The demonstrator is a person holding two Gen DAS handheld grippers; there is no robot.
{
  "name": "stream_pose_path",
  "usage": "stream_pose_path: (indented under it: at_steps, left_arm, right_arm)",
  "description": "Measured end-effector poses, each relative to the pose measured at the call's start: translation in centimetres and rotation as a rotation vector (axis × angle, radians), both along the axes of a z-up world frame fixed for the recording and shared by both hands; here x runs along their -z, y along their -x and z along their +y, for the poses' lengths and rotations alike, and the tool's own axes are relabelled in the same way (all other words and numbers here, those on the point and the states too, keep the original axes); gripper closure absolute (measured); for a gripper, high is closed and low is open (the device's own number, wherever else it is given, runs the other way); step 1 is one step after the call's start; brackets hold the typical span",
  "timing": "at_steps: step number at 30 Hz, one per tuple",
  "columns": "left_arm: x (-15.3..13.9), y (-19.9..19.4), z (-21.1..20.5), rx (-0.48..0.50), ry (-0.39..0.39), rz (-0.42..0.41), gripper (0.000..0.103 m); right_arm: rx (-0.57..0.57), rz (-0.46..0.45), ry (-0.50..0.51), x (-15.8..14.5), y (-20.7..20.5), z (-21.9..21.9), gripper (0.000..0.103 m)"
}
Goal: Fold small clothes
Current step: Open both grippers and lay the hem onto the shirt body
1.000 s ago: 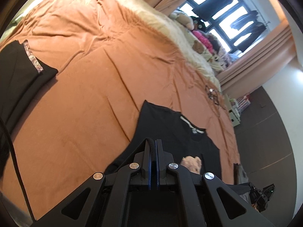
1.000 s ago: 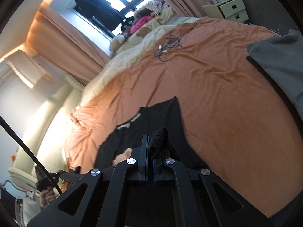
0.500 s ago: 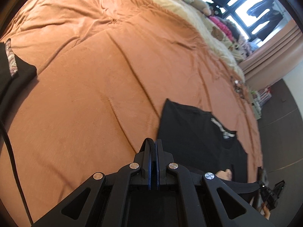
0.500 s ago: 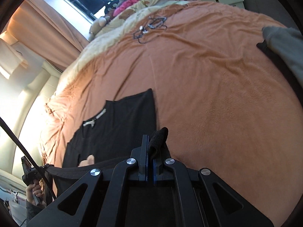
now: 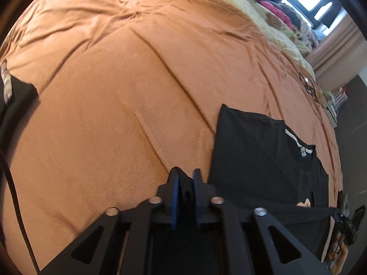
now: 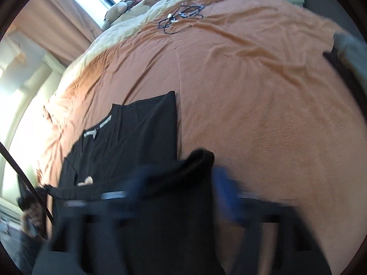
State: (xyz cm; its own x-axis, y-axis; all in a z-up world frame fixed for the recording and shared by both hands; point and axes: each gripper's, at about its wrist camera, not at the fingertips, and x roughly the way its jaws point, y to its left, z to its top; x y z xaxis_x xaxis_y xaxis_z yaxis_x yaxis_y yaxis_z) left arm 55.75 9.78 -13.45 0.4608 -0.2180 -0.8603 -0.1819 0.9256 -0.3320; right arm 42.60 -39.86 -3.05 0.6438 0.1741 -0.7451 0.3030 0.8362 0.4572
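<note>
Both pairs of jaws were opening at this moment, where half a second before each had been pinched shut on the hem of the black shirt (image 5: 259, 151); the change read as a release after the bottom edge had been carried up over the body of the garment.

The left gripper (image 5: 185, 178) had parted only a little; a fold of black cloth still sat between its blue pads, loose rather than squeezed, as far as the left view showed. The right gripper (image 6: 183, 178) was blurred with the motion, its fingers spread wide either side of a hump of black fabric that stood up between them, no longer clamped.

The shirt lay on the orange bedspread (image 5: 128, 96), collar and label turned away from the grippers, its sides already folded inward into a narrow strip; the hem stretched as a dark band between the two tools, just above the near end of the garment.

The lengthwise fold looked close to done; the cloth had yet to drop clear of the pads, and a snag on withdrawal could have dragged the fold open.

A tangle of cable (image 6: 181, 18) lay well apart, nearer the pillows.
</note>
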Motion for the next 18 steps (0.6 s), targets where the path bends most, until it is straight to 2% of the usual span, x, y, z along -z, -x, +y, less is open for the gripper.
stream_pose_path:
  at_steps: [2,3,5,7,12,18]
  left_arm:
    - [-0.7,0.5,-0.3,0.01,-0.043,-0.017,0.052]
    - [-1.1,0.8,-0.5,0.021,-0.072,-0.029,0.048]
    - [-1.5,1.2,-1.1,0.053,-0.125,-0.035,0.033]
    - [-1.4,1.3,-1.7,0.092,-0.161,-0.012,0.025]
    - [-0.8,2.1,-3.6,0.213,-0.285,0.02,0.025]
    - [1.8,2.6,-5.0,0.328,-0.403,0.107,0.025]
  right_arm:
    - [-0.026,0.005,0.049,-0.9,0.6,0.4,0.024]
    - [-0.038,0.015,0.064,-1.1,0.7,0.7,0.024]
    - [-0.058,0.043,0.104,-1.2,0.7,1.4,0.024]
    - [-0.085,0.08,0.148,-1.3,0.2,2.2,0.024]
    - [-0.142,0.144,0.276,-1.6,-0.3,4.7,0.023]
    - [-0.192,0.204,0.337,-1.2,-1.4,6.8,0.023]
